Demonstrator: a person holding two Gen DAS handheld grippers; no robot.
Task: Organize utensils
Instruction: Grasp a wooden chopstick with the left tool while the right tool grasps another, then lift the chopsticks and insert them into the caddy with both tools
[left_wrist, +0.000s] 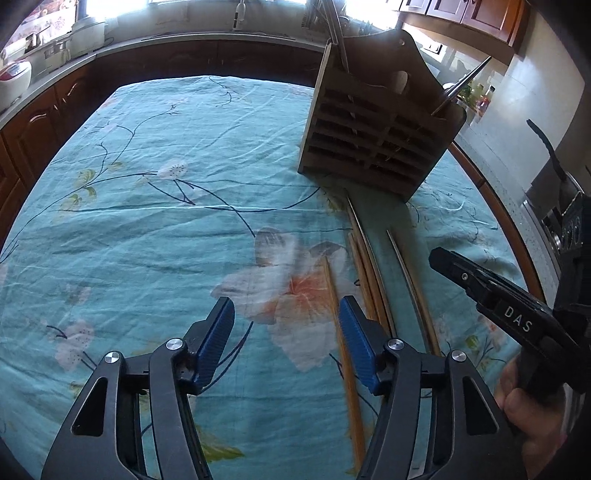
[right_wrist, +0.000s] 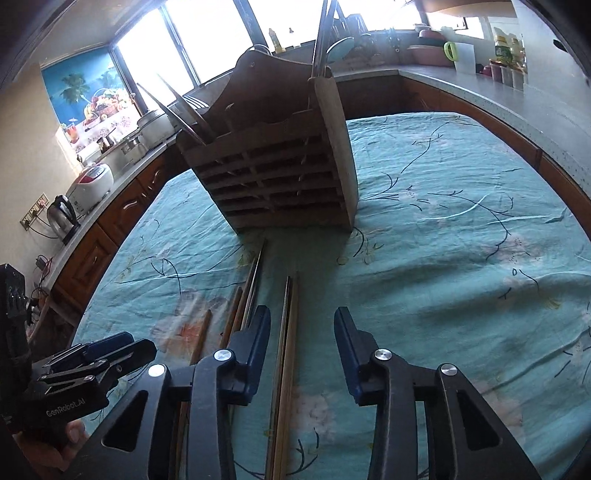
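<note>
A wooden slatted utensil holder (left_wrist: 373, 136) stands on the teal floral tablecloth (left_wrist: 166, 229), with metal utensils (left_wrist: 338, 33) sticking out of its top; it also shows in the right wrist view (right_wrist: 280, 177). Several chopsticks (left_wrist: 369, 266) lie on the cloth in front of it, pointing at the holder. My left gripper (left_wrist: 286, 332) is open and empty above the cloth, one wooden chopstick (left_wrist: 345, 354) lying between its fingers. My right gripper (right_wrist: 302, 343) is open just above a pair of chopsticks (right_wrist: 286, 362) that runs between its fingers; it shows from the side in the left wrist view (left_wrist: 480, 284).
Kitchen counters with brown cabinets (left_wrist: 44, 122) ring the table. A rice cooker (right_wrist: 92, 184), a kettle (right_wrist: 64, 214) and pots stand on the left counter. Bottles and a pitcher (right_wrist: 461, 55) stand at the far right. More chopsticks (right_wrist: 240, 306) lie left of the right gripper.
</note>
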